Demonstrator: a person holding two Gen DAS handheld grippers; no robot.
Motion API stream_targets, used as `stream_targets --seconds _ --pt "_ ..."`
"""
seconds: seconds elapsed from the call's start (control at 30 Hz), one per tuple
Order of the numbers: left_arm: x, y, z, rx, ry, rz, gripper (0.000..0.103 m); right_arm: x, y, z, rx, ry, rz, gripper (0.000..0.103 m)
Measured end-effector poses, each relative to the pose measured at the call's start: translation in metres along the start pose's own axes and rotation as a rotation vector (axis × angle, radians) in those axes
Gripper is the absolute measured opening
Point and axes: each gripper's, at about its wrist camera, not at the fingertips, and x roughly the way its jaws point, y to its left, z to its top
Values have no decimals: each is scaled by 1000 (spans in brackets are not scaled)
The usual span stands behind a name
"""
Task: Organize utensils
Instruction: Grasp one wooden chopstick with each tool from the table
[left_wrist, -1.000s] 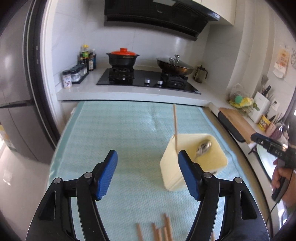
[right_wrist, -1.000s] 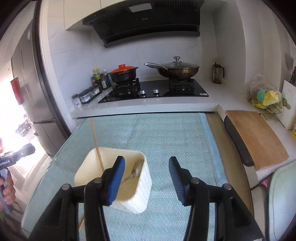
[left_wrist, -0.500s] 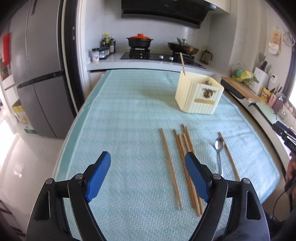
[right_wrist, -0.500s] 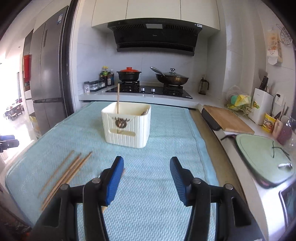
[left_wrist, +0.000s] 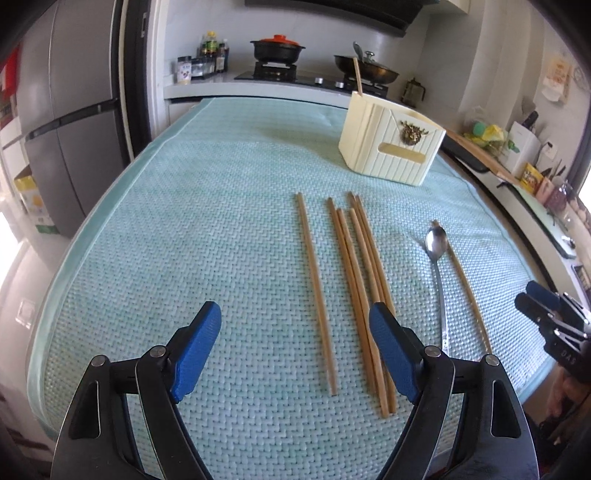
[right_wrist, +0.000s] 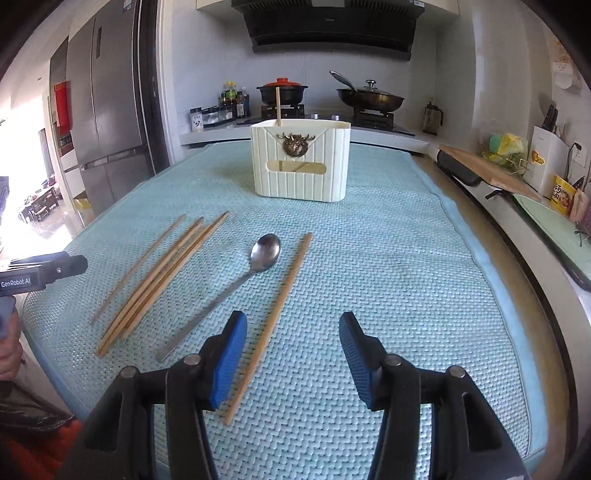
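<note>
Left wrist view has the left tongs (left_wrist: 295, 343) apart and empty, jaws just widened, tilted down over the loose chopsticks (left_wrist: 354, 288) on the teal-matted bench (left_wrist: 184, 221). Best play, I'd say: straddle one stick mid-length, pinch square, lift clear of its neighbours. Right tongs (right_wrist: 293, 356) also apart, empty, angled down beside a lone chopstick (right_wrist: 277, 314) and the spoon (right_wrist: 236, 284). The cream holder (right_wrist: 299, 162) waits at the far end, one stick upright inside.

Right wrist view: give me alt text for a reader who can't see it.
An open blue-padded right tool hovers over a teal woven mat, where a single wooden chopstick lies beside a metal spoon. A cream ribbed utensil holder stands beyond.
</note>
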Motion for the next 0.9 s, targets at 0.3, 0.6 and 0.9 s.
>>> stream_targets --seconds 0.3,0.6,0.9 --pt "13 2 -1 -2 24 -16 84 22 4 3 19 62 11 53" --pt "38 0 6 23 77 2 84 41 7 4 23 122 25 52" --pt "64 2 17 40 138 30 84 66 9 7 13 198 19 48"
